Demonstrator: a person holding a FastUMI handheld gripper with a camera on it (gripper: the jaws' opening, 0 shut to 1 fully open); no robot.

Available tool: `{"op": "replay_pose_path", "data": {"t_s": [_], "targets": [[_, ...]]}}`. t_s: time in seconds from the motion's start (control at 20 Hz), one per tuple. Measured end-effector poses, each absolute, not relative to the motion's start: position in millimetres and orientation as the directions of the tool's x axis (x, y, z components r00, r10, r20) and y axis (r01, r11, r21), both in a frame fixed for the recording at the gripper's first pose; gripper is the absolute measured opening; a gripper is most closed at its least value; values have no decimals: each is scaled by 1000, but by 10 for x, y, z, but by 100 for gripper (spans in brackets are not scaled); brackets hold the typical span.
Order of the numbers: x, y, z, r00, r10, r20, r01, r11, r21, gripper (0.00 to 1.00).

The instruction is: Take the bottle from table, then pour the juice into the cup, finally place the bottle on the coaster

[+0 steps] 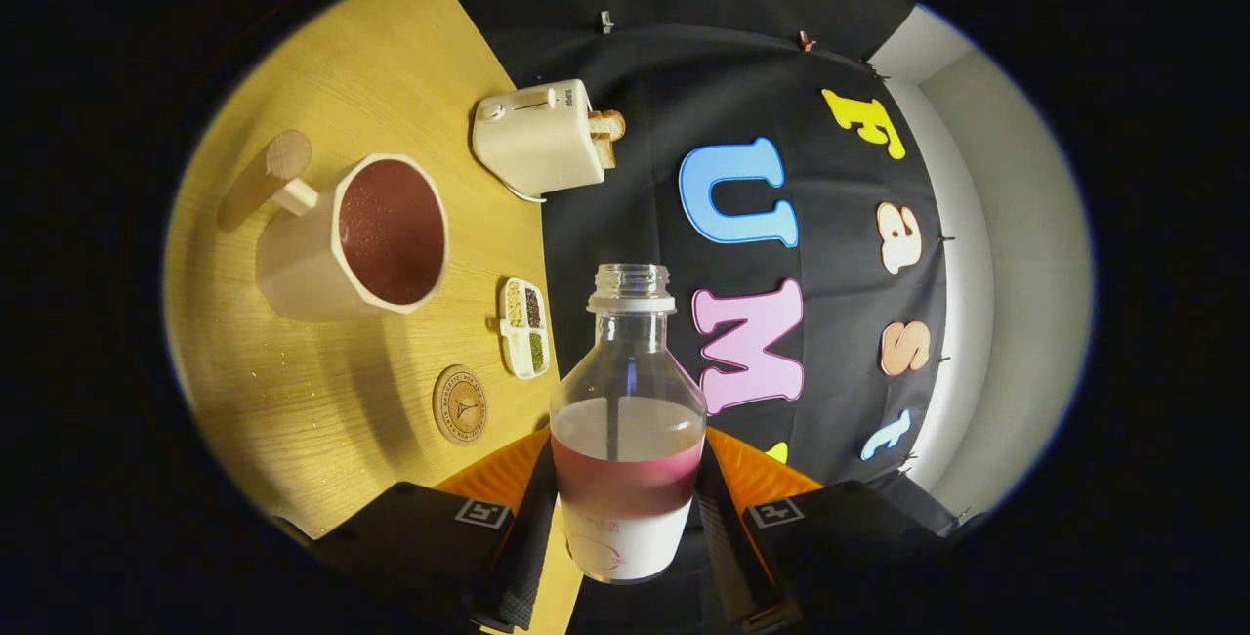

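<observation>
Two fingers of the gripper (625, 518) squeeze the open bottle (627, 430), part full of juice, and beyond the bottle sits a cup (356, 239) with dark-red juice inside.

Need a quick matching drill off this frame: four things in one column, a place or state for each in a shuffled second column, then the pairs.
Things:
1. bottle
2. cup
3. coaster
4. toaster

Place or state:
A. bare on the table, just ahead of the fingers beside a small divided tray
B. uncapped, clamped between the gripper fingers
C. holds bread, far across the table by the black cloth
D. dark red liquid inside, wooden handle

Pairs: 1-B, 2-D, 3-A, 4-C
</observation>
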State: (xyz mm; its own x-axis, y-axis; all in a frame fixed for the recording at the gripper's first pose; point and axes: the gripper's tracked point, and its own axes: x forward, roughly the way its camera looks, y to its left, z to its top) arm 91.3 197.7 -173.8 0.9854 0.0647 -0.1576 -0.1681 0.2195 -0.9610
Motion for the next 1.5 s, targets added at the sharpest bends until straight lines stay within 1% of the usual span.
{"op": "replay_pose_path", "data": {"t_s": [0.35, 0.55, 1.15, 1.5], "targets": [[925, 2109, -1738, 979, 127, -157, -170, 102, -980, 73], [944, 2103, -1799, 977, 134, -165, -171, 37, -985, 73], [1021, 2144, -1865, 970, 171, -173, -160, -84, -983, 73], [1045, 2208, -1826, 965, 210, -159, -134, -127, -983, 73]]}}
